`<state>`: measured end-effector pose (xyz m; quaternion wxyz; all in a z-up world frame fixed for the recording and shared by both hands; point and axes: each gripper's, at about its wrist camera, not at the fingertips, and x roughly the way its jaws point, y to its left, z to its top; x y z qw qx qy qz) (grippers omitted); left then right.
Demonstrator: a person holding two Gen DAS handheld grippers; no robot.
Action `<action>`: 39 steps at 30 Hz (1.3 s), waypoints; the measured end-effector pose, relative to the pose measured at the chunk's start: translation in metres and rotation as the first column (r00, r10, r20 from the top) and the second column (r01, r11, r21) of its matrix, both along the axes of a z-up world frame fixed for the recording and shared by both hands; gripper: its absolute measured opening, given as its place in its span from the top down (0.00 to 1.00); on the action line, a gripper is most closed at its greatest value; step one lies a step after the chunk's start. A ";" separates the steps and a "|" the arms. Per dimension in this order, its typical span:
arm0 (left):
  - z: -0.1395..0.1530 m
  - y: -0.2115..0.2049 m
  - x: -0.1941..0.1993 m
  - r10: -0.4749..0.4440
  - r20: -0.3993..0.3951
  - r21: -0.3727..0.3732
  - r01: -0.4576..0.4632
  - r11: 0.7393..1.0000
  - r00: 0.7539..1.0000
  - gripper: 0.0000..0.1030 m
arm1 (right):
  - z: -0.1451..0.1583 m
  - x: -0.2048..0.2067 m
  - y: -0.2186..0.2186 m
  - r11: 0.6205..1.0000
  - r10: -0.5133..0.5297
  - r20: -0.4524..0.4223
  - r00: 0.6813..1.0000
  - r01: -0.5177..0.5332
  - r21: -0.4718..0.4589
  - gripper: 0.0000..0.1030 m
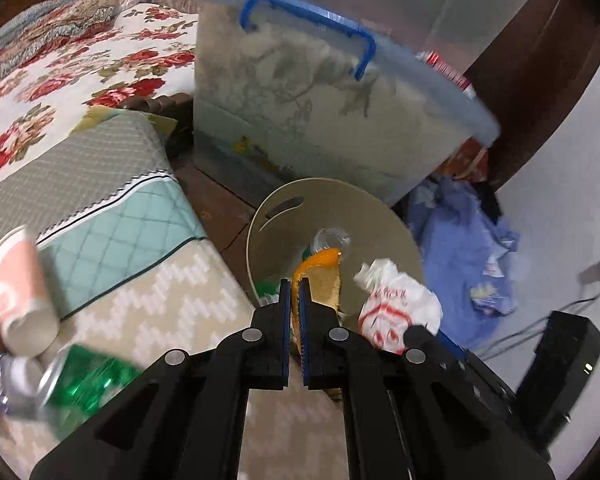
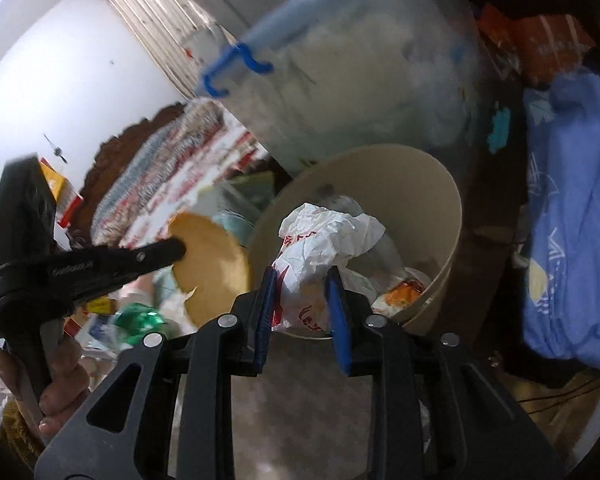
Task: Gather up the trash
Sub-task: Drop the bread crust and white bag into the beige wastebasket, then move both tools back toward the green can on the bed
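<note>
Low in the frame, the left gripper [image 1: 295,292] is clamped on a yellow peel [image 1: 320,276] beside the beige bin [image 1: 380,200], while the right gripper [image 2: 302,276] straddles a crumpled white bag [image 2: 324,236] above it, pad contact unclear; either could spill outside if released short of the rim.

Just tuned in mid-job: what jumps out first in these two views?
The round beige trash bin, with the crumpled white red-printed plastic bag over it between the right gripper jaws. The left gripper pinches an orange peel at the bin's rim. Behind looms a translucent blue-handled storage box.
</note>
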<state>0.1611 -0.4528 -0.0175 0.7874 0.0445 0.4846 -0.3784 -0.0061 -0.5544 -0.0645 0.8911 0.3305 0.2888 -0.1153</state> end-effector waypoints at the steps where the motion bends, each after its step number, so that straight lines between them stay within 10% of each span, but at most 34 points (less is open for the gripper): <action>1: -0.006 -0.007 0.002 0.003 -0.007 0.019 -0.003 1.000 1.000 0.94 | -0.003 0.003 -0.002 1.000 0.001 -0.005 1.000 -0.001 0.010 0.51; 3: -0.015 -0.013 0.005 0.011 -0.026 0.046 -0.010 0.999 1.000 0.79 | -0.006 0.005 -0.002 1.000 -0.014 0.000 1.000 0.014 0.019 0.29; 13: 0.020 0.039 -0.031 0.014 0.228 0.148 -0.049 0.988 0.974 0.73 | 0.019 -0.010 0.025 0.999 0.001 0.079 0.997 -0.004 0.035 0.34; 23: 0.042 0.181 -0.073 0.159 0.335 0.179 -0.228 0.957 0.929 0.68 | 0.049 0.002 0.131 0.982 0.191 0.094 0.977 -0.189 -0.029 0.35; 39: 0.003 0.394 -0.043 0.544 0.284 0.222 -0.606 0.764 0.789 0.68 | 0.045 0.062 0.220 0.943 0.281 -0.046 0.959 -0.284 -0.170 0.34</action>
